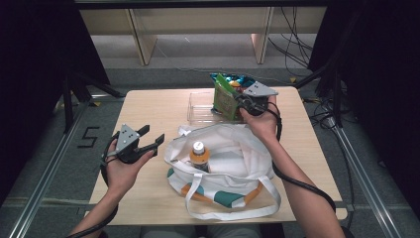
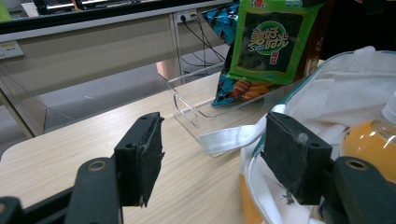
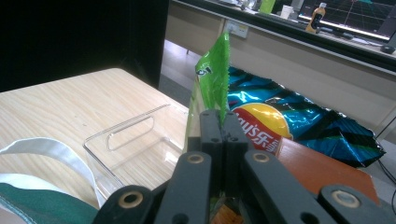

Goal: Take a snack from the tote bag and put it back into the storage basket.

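My right gripper (image 1: 242, 102) (image 3: 223, 123) is shut on the edge of a green seaweed snack packet (image 1: 224, 101) (image 3: 212, 79) and holds it upright over the clear plastic bin (image 1: 198, 106) at the back of the table. The packet (image 2: 273, 39) faces the left gripper view. Just in front of it lies a white tote bag (image 1: 233, 158) (image 2: 355, 79), open, with an orange drink bottle (image 1: 199, 154) (image 2: 369, 140) standing inside. My left gripper (image 1: 152, 135) (image 2: 215, 154) hovers left of the bag, open, with nothing between its pads.
A blue chips bag (image 1: 233, 79) (image 3: 299, 121) lies in the bin's (image 3: 135, 140) far end. A brown box (image 3: 322, 170) shows beside it. The bag's white strap (image 2: 233, 135) trails toward the bin. Bare wooden tabletop (image 1: 153, 104) spreads at the left and back left.
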Demonstrator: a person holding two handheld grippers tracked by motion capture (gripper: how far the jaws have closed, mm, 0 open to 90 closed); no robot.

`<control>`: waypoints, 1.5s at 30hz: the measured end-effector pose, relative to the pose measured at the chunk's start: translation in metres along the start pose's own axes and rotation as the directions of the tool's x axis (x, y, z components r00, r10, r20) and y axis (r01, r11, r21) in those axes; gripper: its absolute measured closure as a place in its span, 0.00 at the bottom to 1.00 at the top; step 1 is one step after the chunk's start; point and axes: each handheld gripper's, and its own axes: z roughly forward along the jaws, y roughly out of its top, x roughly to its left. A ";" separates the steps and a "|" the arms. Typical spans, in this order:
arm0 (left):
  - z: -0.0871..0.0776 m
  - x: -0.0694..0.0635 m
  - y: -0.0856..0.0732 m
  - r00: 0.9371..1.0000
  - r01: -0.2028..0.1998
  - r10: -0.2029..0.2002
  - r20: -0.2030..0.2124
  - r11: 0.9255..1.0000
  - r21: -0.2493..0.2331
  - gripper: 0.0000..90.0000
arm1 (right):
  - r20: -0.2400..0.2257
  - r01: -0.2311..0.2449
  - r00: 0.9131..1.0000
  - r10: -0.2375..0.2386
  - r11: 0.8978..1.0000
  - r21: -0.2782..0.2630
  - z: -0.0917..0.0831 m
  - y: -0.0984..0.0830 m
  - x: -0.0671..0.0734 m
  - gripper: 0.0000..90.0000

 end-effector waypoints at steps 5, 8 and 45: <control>0.000 0.000 0.000 1.000 0.002 -0.002 -0.001 1.000 -0.002 0.41 | -0.014 -0.010 1.000 0.011 1.000 0.015 0.000 0.000 0.001 1.00; 0.000 0.000 0.000 1.000 0.000 0.000 -0.001 1.000 0.000 0.41 | -0.004 0.032 0.999 -0.032 0.999 -0.005 0.000 0.006 0.002 1.00; -0.001 0.000 -0.001 1.000 0.001 -0.001 -0.002 1.000 0.004 0.41 | -0.013 0.069 0.998 -0.067 0.984 0.164 0.007 -0.005 0.002 1.00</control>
